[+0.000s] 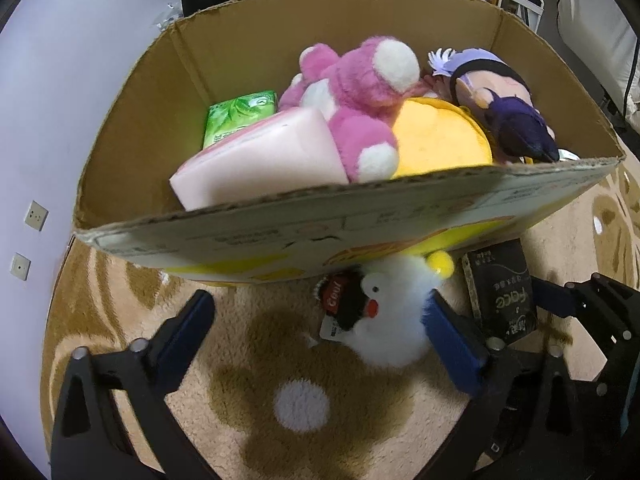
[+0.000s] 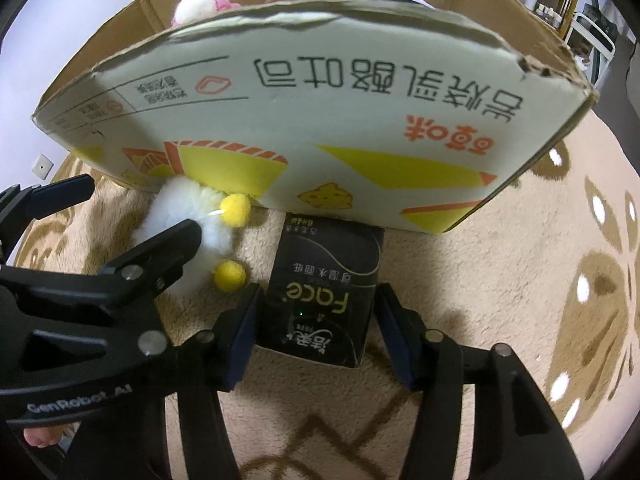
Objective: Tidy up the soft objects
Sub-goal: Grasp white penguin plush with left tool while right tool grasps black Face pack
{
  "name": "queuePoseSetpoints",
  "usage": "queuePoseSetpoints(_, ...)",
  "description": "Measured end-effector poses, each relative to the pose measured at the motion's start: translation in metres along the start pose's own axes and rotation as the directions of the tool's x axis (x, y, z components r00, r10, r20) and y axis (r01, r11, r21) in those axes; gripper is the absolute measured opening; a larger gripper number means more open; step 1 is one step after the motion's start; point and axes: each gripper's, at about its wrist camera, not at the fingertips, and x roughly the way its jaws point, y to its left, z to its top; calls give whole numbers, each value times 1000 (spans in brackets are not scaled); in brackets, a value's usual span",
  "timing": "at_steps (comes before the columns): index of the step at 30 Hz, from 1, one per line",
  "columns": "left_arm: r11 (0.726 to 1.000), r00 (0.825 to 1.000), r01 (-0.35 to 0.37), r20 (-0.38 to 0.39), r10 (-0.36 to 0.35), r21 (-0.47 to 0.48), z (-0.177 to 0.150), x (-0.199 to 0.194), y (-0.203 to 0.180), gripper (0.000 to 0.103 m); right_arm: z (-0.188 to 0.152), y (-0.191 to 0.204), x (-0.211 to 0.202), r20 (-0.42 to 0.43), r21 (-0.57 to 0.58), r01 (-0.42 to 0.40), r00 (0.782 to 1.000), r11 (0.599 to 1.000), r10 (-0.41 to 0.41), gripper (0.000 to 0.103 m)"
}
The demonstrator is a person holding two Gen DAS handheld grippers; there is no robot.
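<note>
Cardboard box, open-topped, on patterned carpet; already loaded with pink plush bear, pink tissue pack, green tissue pack, yellow round cushion, purple-haired doll.

Still outside, on carpet against the printed front wall of the box: white fluffy bird toy with yellow pom-poms, red tag attached; black tissue pack just beside it, one end touching the box wall.

Left gripper: fingers spread wide, empty; right-hand finger touching or overlapping the bird toy, the toy not fully between the fingers.

Right gripper: fingers spread, straddling the near end of the black pack, one pad at each side; contact with the pack not certain.

Step in hand, by judgement: collecting the last two loose items, most of the sorting apparently done.

Next move, by judgement: closing of right fingers on the black pack, lift clear of the box rim, release inside; re-centring of left gripper over the bird toy before any squeeze; soft fur likely to compress and slip.
</note>
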Motion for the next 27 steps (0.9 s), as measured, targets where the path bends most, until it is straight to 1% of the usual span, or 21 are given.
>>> queuePoseSetpoints(3, 1000, 1000, -3, -4, 3, 18, -1, 4, -8, 90, -1, -10, 0, -1, -8, 1, 1000, 1000, -1, 61)
queuePoseSetpoints(5, 1000, 1000, -6, -5, 6, 28, -3, 4, -18, 87, -4, -8, 5, 1, -11, 2, 1000, 1000, -2, 61)
queuePoseSetpoints(7, 999, 1000, 0, -9, 0, 36, -3, 7, -22, 81, -10, -1, 9, 3, -14, 4, 1000, 1000, -4, 61)
queuePoseSetpoints(11, 999, 999, 21, -25, -21, 23, -5, 10, -30, 74, -15, 2, 15, 4, -13, 1, 1000, 1000, -1, 61)
queuePoseSetpoints(14, 999, 998, 40, -38, -40, 12, -6, 14, -31, 65, -16, 1, 15, 3, -8, -5, 1000, 1000, 5, 61)
queuePoseSetpoints(16, 998, 997, 60, -40, -60, 1, -7, 16, -30, 55, -16, 1, 15, 3, -10, -5, 1000, 1000, 5, 61)
queuePoseSetpoints(18, 997, 996, 77, -45, -77, -8, -8, 17, -32, 49, -17, 0, 15, 3, -12, -6, 1000, 1000, 6, 61)
queuePoseSetpoints(19, 997, 996, 74, -44, -74, -5, -13, 16, -28, 47, -17, -1, 16, 2, -13, -8, 1000, 1000, 8, 61)
queuePoseSetpoints(21, 998, 996, 70, -48, -70, 7, -15, 16, -25, 44, -17, -2, 16, 0, -11, -14, 1000, 1000, 14, 61)
queuePoseSetpoints(24, 998, 996, 70, -48, -70, -1, -20, 11, -27, 43, -17, -2, 15, -1, -15, -7, 1000, 1000, 7, 61)
queuePoseSetpoints(26, 998, 997, 66, -45, -66, -4, -25, 9, -25, 43, -17, -2, 13, 2, -15, 2, 1000, 1000, -2, 59)
queuePoseSetpoints(27, 998, 997, 60, -42, -61, -9, -27, 8, -25, 42, -17, -2, 12, 0, -16, 7, 1000, 1000, -7, 55)
